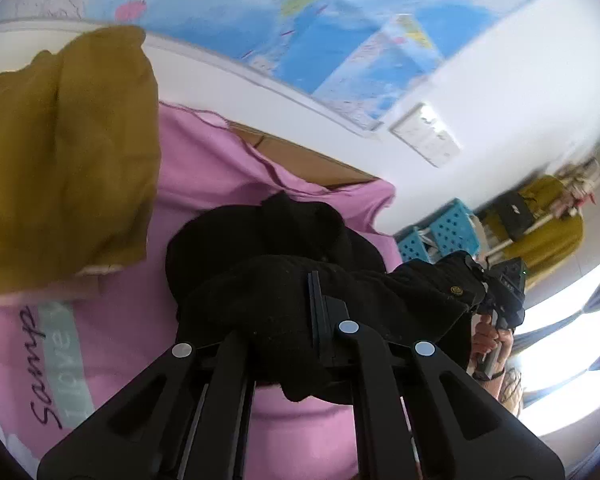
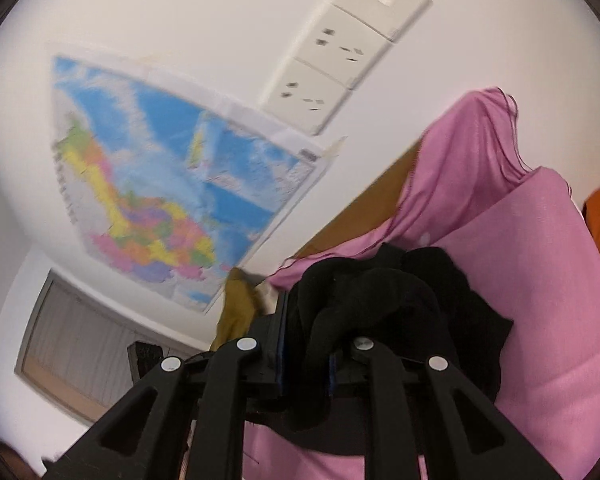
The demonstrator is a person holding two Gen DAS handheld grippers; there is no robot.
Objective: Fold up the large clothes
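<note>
Black garment point(image 1: 292, 264) is hanging bunched, both the left gripper point(image 1: 316, 312) and right gripper point(image 2: 306, 344) clamping it; recommend spreading hands evenly before lowering.

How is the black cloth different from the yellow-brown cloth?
The black cloth is bunched up and pinched in the left tool; the yellow-brown cloth is free of that tool. The black cloth is very dark; the yellow-brown cloth is mustard coloured. Both sit over the pink cloth.
</note>
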